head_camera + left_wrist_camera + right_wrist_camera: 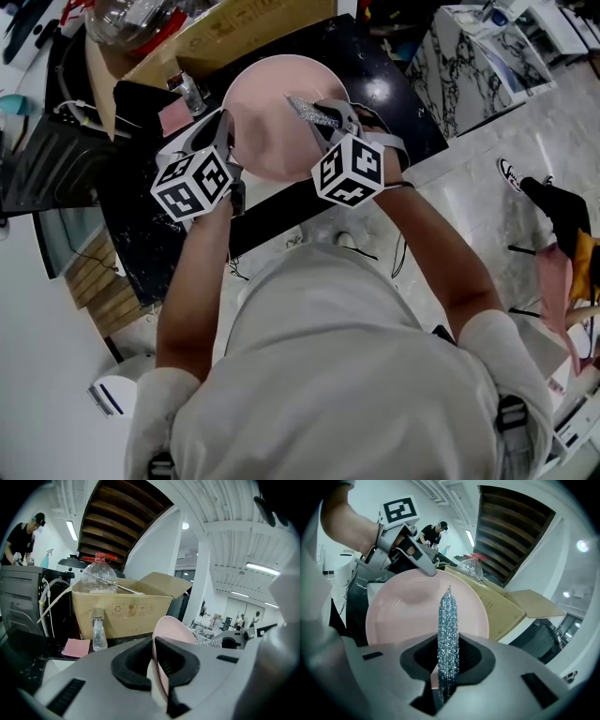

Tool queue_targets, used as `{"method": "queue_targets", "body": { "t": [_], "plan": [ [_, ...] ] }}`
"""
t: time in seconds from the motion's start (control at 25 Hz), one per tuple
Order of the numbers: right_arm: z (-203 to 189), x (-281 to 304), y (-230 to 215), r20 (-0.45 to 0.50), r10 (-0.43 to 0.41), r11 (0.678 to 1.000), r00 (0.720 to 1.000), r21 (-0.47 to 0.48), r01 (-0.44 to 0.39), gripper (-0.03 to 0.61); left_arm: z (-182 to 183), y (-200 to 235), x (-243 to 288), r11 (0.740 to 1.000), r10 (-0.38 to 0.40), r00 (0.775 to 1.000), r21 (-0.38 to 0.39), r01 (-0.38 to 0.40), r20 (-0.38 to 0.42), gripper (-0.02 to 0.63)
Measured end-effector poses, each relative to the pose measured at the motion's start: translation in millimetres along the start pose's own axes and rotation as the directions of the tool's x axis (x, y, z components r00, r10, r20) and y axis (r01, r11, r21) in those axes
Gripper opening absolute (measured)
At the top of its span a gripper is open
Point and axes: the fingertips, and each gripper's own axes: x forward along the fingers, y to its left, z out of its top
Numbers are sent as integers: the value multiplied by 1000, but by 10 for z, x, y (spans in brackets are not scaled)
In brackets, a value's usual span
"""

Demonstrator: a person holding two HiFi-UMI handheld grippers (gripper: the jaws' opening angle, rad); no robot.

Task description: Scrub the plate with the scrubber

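One plate (272, 117), one scrubber (313, 113), two tongs (228, 142) (334, 119), one cardboard box (246, 32).

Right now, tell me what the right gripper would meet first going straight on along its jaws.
The pink plate: the scrubber clamped in the right gripper points at its face and would likely touch first; the gap is unclear.

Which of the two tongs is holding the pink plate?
The left tongs, shut on the rim of the round pink plate; the right tongs instead pinch the sparkly silver mesh scrubber.
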Motion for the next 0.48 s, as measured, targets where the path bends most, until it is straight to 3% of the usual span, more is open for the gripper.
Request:
{"method": "queue_targets", "body": {
  "t": [0.2, 0.48],
  "plan": [
    [-71, -82, 389, 6, 82, 995, 997, 47, -83, 77, 1, 5, 39, 1000, 1, 1000, -3, -1, -3, 23],
    [-27, -187, 786, 28, 185, 982, 982, 38, -186, 76, -39, -12, 87, 1000, -2, 1000, 7, 3, -18, 25]
  ]
}}
